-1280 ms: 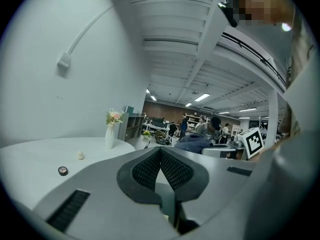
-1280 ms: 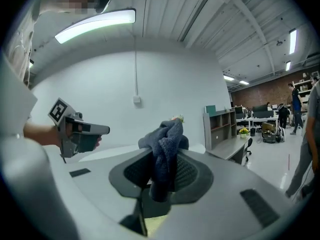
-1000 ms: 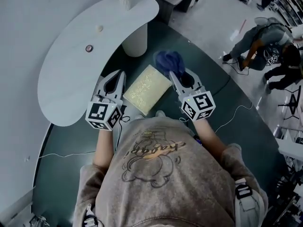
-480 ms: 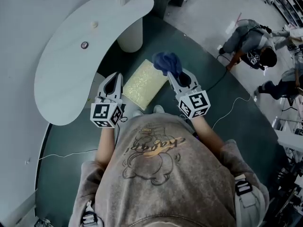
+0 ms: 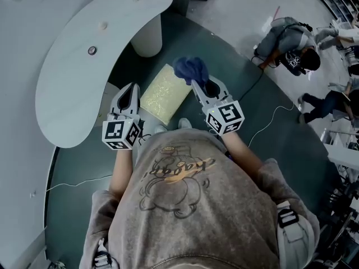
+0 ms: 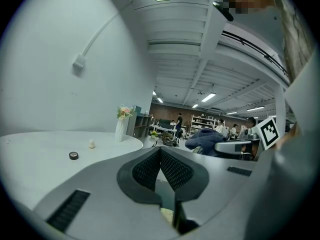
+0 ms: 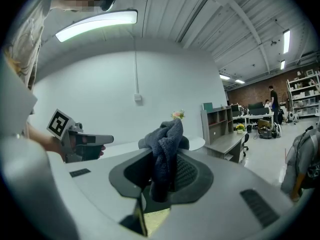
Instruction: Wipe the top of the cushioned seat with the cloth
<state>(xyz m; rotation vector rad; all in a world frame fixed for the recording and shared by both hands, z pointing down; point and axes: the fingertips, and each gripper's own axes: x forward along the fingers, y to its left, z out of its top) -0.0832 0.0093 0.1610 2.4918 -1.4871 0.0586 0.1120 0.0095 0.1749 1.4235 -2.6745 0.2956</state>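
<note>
The cushioned seat (image 5: 161, 94) is a pale yellow square pad low on the dark green floor, in front of the person. My right gripper (image 5: 196, 83) is shut on the dark blue cloth (image 5: 190, 68), which bunches out past the jaw tips over the pad's far right corner. In the right gripper view the cloth (image 7: 165, 146) stands up between the jaws of that gripper (image 7: 162, 160), with a sliver of the seat (image 7: 156, 217) below. My left gripper (image 5: 132, 88) hovers beside the pad's left edge. Its jaws (image 6: 160, 151) are shut with nothing in them.
A white curved table (image 5: 73, 60) on a round pedestal (image 5: 147, 38) stands to the left, with two small objects and a vase on it. A crouching person (image 5: 287, 38) and a white cable (image 5: 269, 122) are on the floor to the right.
The head view has shifted, so everything sits further up and left. The right gripper with the cloth has edged closer to the seat's far corner. Both grippers keep their states.
</note>
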